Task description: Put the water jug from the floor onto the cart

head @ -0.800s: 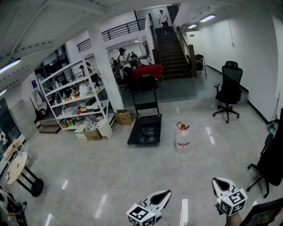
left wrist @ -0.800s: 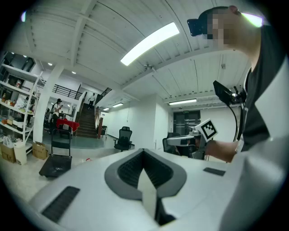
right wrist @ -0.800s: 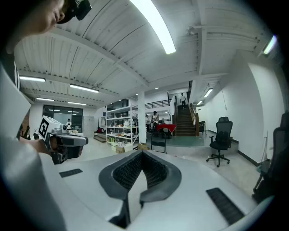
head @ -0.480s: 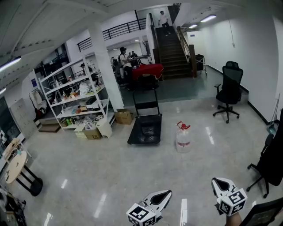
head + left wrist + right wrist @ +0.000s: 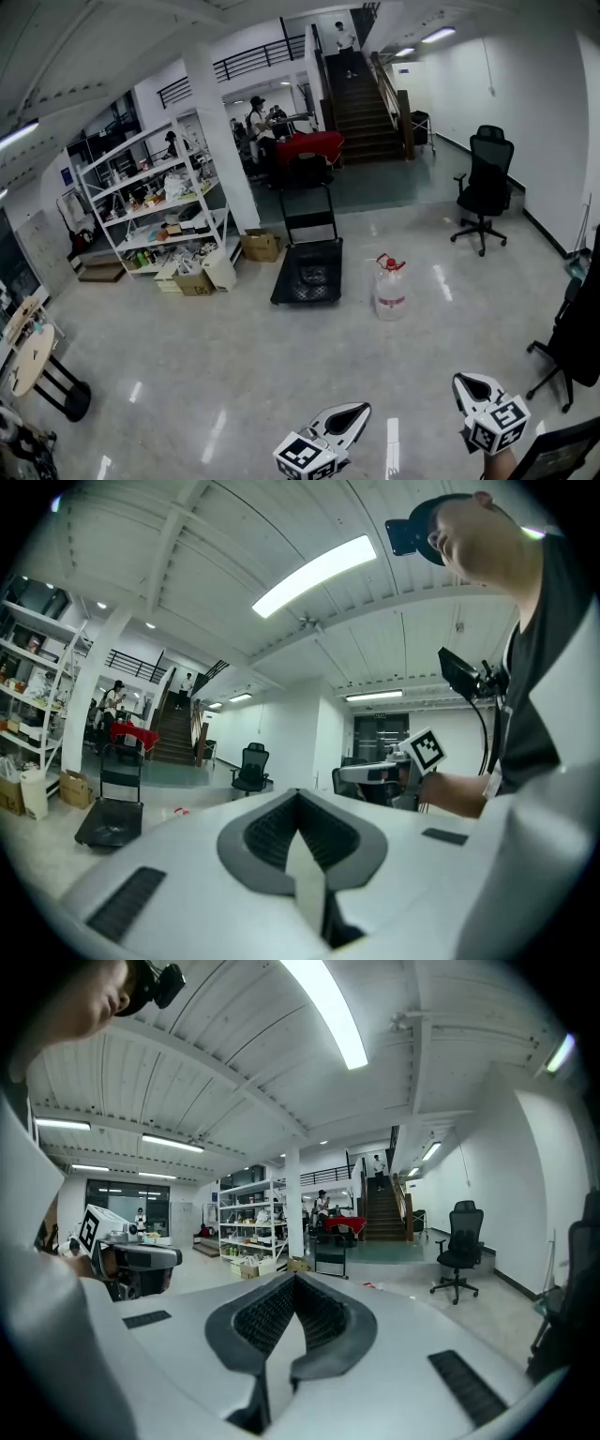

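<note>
Jaws clenched on both sides: my left gripper [image 5: 356, 412] and my right gripper [image 5: 466, 382] each show ribbed pads meeting at the tip with nothing between them. Both sit at the near edge of the scene, level or nearly so.

Task object: the water jug [image 5: 389, 289] stands upright on the glossy floor [image 5: 234, 375], far from me, just right of the cart [image 5: 309, 272] and apart from it. It has not yet been lifted.

Hazards, as I judge them:
- Arriving with the pads clenched would knock the jug rather than take it, so I must open them first.
- The red top [image 5: 384, 263] is a small target. A shallow bite there could let a heavy jug slip or swing.
- The cart looks wheeled. A jug set down hard or off-centre may push it away on the smooth floor.
- The office chair [image 5: 486, 187] is well to the right and should not interfere.

Views compared: the head view alone gives the whole jug, its upright pose and the gap to the cart's deck, but shows my grippers only from above, the pad line unreadable. The two gripper views settle that the pads are closed and empty, and each shows the opposite gripper beside it. Their own bodies hide nearly all of the jug, though the cart's deck shows at far left in the left gripper view.
</note>
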A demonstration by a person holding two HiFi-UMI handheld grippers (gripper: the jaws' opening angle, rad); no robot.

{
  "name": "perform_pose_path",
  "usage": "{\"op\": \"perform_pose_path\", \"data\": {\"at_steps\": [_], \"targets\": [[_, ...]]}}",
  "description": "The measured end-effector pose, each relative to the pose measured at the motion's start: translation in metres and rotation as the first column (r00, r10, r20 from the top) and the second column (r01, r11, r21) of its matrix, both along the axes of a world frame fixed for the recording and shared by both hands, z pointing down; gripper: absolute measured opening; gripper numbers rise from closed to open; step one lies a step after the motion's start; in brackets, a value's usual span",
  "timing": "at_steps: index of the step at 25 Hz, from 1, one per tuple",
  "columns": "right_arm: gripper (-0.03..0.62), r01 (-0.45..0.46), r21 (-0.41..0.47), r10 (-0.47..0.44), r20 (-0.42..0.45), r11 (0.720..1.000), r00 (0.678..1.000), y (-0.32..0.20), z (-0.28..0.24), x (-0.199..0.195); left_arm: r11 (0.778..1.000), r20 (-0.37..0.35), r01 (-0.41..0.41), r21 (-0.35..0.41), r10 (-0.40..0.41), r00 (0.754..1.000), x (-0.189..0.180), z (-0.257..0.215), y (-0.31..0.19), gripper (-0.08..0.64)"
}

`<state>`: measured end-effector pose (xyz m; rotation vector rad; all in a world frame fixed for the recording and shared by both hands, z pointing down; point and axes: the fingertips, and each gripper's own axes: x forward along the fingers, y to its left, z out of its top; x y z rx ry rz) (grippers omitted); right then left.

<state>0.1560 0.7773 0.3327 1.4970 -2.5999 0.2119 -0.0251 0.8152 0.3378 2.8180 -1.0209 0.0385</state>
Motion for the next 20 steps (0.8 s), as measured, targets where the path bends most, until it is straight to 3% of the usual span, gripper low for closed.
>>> {"op": "perform_pose_path", "data": {"at_steps": [6, 12, 20], "targets": [[0.002, -0.034, 0.011, 0.034, 0.021, 0.999, 0.999, -0.009, -0.001, -0.021, 0.999, -0.008, -0.049, 0.009, 0.049, 0.999, -0.019, 0.0, -0.008, 0.002], [0.002, -0.033, 0.006, 0.033, 0.043, 0.999, 0.999, -0.034, -0.002, -0.023, 0.997, -0.008, -0.078, 0.018, 0.078, 0.997, -0.01, 0.0, -0.029, 0.002], [0.002, 0.025, 0.0, -0.025, 0.043, 1.0, 0.999, -0.126, 0.008, 0.013, 1.0, 0.021, -0.025, 0.0, 0.025, 0.999, 0.034, 0.001, -0.122, 0.002]]}}
